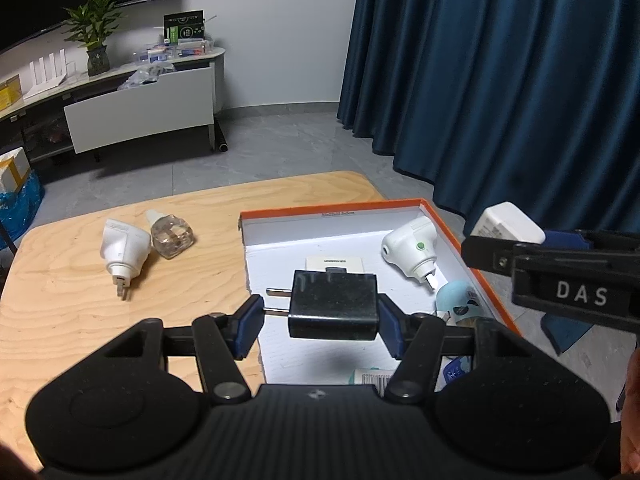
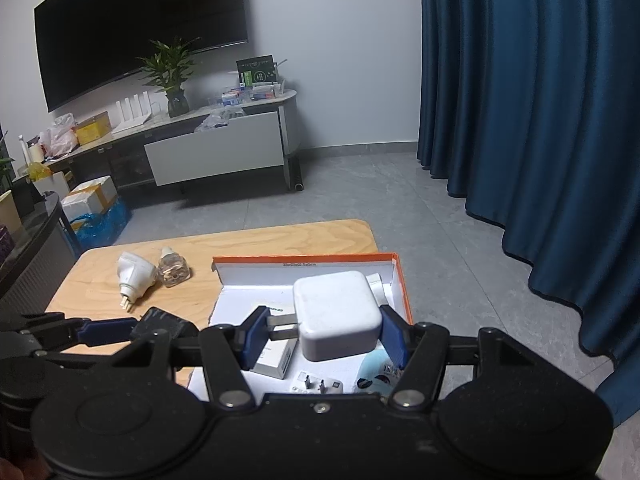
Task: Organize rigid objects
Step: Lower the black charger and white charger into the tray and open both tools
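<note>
Here's the left gripper (image 1: 320, 322), blue pads clamped on a black charger (image 1: 333, 305) at lower centre of the left wrist view. It's a glossy, dusty black block with two metal prongs pointing left, one pad pressing on the prong side and the other on the flat back. It hangs above the near half of the orange-rimmed box (image 1: 460, 236).

Over to the right gripper (image 2: 324, 334), pinched on a white charger (image 2: 338, 314): a rounded white cube, slightly scuffed, prongs out to the left against the left pad. It sits at centre of the right wrist view, above the box (image 2: 404, 288).

Inside the box, the left view shows plenty: a white plug-in device with a green button (image 1: 412, 250) at the right, a pale blue item (image 1: 460, 300) below it, and a flat white card (image 1: 334, 263) behind the black charger. The right view hides that green-button device almost fully behind the white cube, but reveals a small white boxed adapter (image 2: 276, 358) and a small white plug with prongs up (image 2: 318, 385) near the bottom edge.

On the wooden table (image 1: 80, 320), left of the box, a white plug-in unit (image 1: 122, 250) lies just beside a clear glass bottle (image 1: 172, 234), seen in both views.

The left view catches the right gripper at its right edge, white cube poking out above.
</note>
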Available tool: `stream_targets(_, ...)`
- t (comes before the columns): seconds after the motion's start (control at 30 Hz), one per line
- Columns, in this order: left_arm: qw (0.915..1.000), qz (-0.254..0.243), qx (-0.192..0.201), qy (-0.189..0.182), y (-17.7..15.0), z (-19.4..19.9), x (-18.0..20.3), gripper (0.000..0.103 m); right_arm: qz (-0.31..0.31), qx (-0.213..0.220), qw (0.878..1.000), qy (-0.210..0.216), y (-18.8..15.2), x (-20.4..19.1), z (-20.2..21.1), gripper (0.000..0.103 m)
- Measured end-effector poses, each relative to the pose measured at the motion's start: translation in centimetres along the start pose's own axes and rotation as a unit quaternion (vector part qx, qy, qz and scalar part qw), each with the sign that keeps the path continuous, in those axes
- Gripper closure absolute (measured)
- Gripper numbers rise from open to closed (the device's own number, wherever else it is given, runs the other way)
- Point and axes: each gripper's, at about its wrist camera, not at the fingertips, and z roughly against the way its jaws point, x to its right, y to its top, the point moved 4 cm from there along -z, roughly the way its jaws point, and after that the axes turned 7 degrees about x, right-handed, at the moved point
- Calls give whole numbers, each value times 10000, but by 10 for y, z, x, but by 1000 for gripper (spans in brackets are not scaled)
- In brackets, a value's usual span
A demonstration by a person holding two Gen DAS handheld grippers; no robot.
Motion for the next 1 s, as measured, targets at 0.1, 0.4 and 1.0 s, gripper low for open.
stream_targets(0.1, 10000, -16, -12, -15, 0, -3, 2, 42, 5, -19, 10000, -6, 1, 1, -4, 32)
stream_targets(0.4, 10000, -43, -67, -51, 0, -11, 5, 42, 16, -92, 10000, -6, 1, 3, -17, 32)
stream_targets(1.0, 9996, -111, -179, -176, -1, -25, 15, 42, -11, -370, 9993, 6, -2, 8, -47, 32)
